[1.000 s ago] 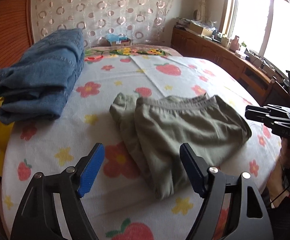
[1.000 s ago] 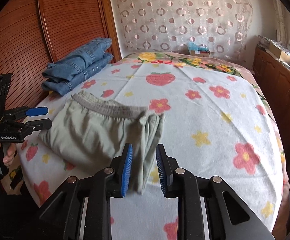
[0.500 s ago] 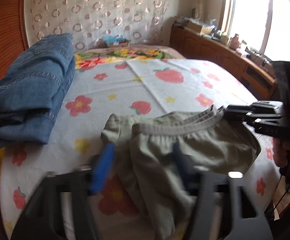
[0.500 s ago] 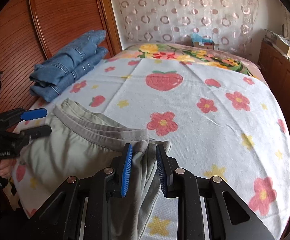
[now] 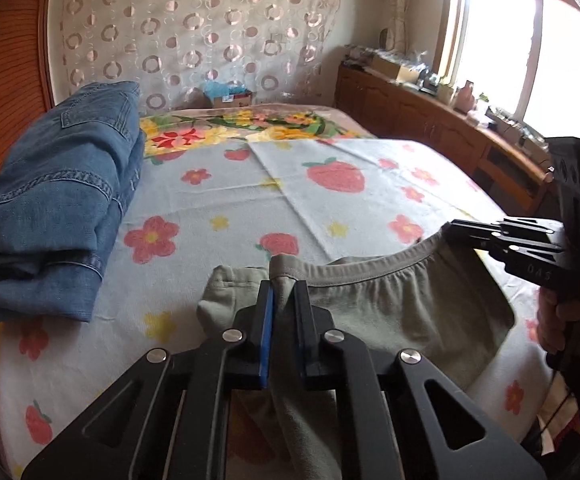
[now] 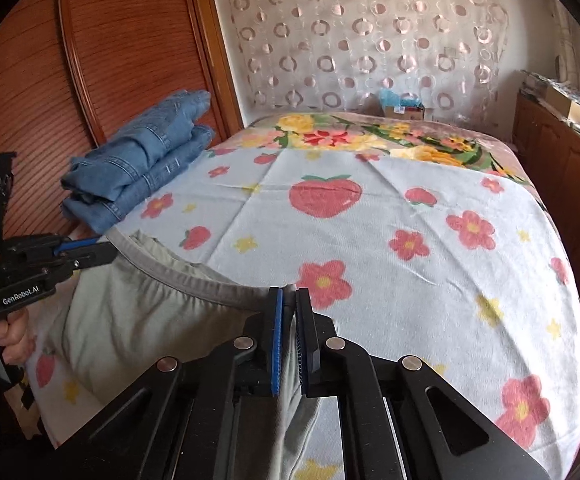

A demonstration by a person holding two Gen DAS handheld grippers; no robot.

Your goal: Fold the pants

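The grey-green pants hang by their elastic waistband between my two grippers, above the near edge of the bed. My left gripper is shut on one end of the waistband; it also shows at the left of the right wrist view. My right gripper is shut on the other end; it also shows at the right of the left wrist view. The waistband sags in a curve between them. The pant legs hang below, partly hidden by the gripper bodies.
A folded stack of blue jeans lies on the bed's left side by the wooden headboard. The bed carries a flower and strawberry sheet. A wooden cabinet with clutter runs under the window at right.
My left gripper moved in and closed on the waistband end. Both grippers lifted the pants off the bed, and the waistband now stretches between them.
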